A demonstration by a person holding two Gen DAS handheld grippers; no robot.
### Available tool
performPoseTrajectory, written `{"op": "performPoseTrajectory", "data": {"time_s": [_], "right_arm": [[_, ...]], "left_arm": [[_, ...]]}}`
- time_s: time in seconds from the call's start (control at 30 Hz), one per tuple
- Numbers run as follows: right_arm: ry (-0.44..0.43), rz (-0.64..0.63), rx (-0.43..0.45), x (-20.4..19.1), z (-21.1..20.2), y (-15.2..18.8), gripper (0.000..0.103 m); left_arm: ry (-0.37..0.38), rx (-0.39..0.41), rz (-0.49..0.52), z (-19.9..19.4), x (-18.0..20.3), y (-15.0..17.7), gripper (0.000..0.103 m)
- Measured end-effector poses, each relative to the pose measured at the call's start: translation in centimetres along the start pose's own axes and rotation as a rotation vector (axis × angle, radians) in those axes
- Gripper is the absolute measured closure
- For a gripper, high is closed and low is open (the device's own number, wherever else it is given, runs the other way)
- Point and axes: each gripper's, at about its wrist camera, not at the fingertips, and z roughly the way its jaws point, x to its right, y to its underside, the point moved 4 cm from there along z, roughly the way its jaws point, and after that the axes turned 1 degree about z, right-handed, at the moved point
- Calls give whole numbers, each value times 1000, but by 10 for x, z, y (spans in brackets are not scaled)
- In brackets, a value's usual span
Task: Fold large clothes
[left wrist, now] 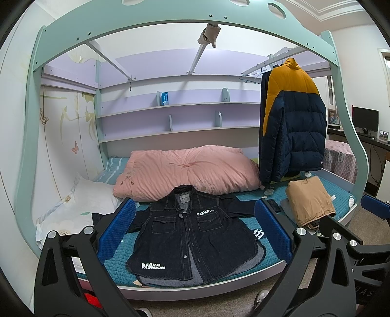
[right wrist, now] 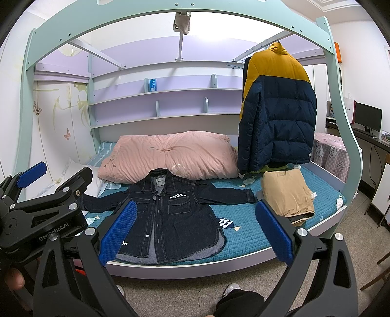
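Note:
A dark denim jacket [left wrist: 192, 234] with white "BRAVO FASHION" lettering lies flat, front up, sleeves spread, on the teal bed mattress [left wrist: 263, 251]; it also shows in the right wrist view [right wrist: 170, 217]. My left gripper [left wrist: 195, 231] is open and empty, held back from the bed's front edge, framing the jacket. My right gripper [right wrist: 195, 231] is open and empty, also off the bed, to the right of the left one. The left gripper shows at the left of the right wrist view [right wrist: 31, 175].
A folded tan garment [left wrist: 310, 201] lies at the bed's right. A pink quilt [left wrist: 187, 170] and white pillow [left wrist: 80, 207] sit behind the jacket. A yellow and navy puffer jacket [left wrist: 292, 122] hangs from a rail at right. A teal bunk frame [left wrist: 170, 17] arches overhead.

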Motion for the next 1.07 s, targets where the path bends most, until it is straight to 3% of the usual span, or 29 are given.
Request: {"op": "performPoseTrajectory", "data": {"time_s": [1.07], "right_arm": [[4,6,-4,1,-2,1,9]], "left_arm": [[0,-2,8,3,0,1,5]]}}
